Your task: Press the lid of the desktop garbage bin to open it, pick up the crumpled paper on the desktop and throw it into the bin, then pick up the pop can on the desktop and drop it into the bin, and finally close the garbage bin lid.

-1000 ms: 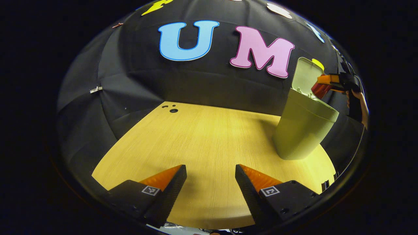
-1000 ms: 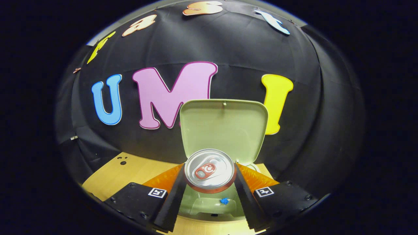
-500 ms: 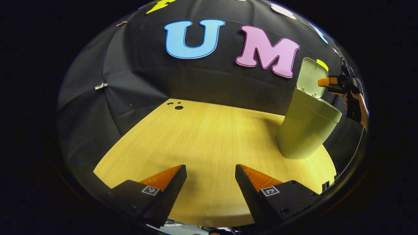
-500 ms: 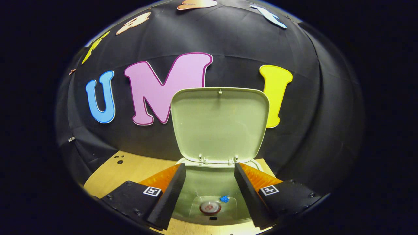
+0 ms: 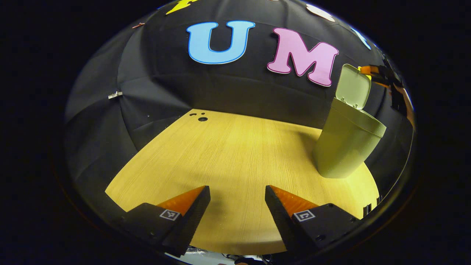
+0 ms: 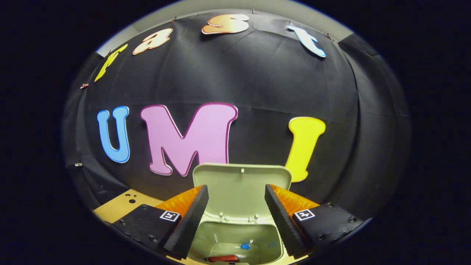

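Right tool [image 6: 235,215] hangs wide open and empty above the bin [image 6: 235,243], the can [image 6: 222,258] lying at its bottom, low in the frame. Left tool [image 5: 237,209], open and empty too, hovers over bare bench [image 5: 235,154]. Only the upright lid [image 6: 241,191] seems left to close.

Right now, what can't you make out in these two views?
- Paper: right gripper view looks into the bin; the can is cut by the image edge, a small blue bit lies near it, no paper is identifiable.
- Right claw in the left gripper view: tiny at the rim, partly behind the lid; grip unreadable there.
- Bin front: outside the right gripper view.
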The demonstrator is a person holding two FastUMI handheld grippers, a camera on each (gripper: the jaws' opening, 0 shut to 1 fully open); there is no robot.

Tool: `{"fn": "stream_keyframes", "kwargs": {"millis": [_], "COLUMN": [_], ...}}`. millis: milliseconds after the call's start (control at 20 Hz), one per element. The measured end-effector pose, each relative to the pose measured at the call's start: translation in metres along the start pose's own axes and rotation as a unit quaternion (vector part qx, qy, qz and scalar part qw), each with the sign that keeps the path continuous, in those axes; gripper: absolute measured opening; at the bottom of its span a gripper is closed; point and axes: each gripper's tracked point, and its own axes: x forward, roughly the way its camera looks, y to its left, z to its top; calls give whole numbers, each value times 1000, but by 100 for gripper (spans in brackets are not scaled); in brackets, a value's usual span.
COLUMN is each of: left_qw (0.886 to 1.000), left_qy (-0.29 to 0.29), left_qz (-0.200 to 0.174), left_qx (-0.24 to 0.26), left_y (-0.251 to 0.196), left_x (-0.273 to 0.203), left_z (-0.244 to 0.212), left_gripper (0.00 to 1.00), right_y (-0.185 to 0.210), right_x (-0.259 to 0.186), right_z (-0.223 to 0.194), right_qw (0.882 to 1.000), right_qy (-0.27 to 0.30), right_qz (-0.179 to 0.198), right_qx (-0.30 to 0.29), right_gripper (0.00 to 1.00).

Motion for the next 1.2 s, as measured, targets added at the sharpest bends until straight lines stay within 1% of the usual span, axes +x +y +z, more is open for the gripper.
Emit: {"fn": "stream_keyframes", "kwargs": {"millis": [150,450,650,850,950,1000,1200], "left_qw": [1000,1000,999,998,998,998,998], "left_qy": [4,6,11,15,15,14,12], "left_qz": [-1,12,26,39,44,44,39], "left_qx": [0,-13,-31,-50,-53,-53,-47], "left_y": [-2,4,11,16,16,15,8], "left_x": [0,-7,-13,-18,-19,-19,-15], "left_z": [-5,-13,-21,-27,-27,-26,-22], "left_gripper": [96,96,96,96,96,96,96], "right_y": [-4,-4,-6,-8,-8,-8,-10], "right_x": [13,42,63,72,74,72,66], "right_z": [26,46,43,24,13,13,11], "right_qw": [1000,999,999,999,999,999,999], "right_qy": [-23,-41,-44,-17,1,3,11], "right_qz": [-6,-17,-25,-23,-21,-15,-14], "right_qx": [-7,4,20,26,25,29,36], "right_gripper": [96,94,94,94,95,95,96]}}
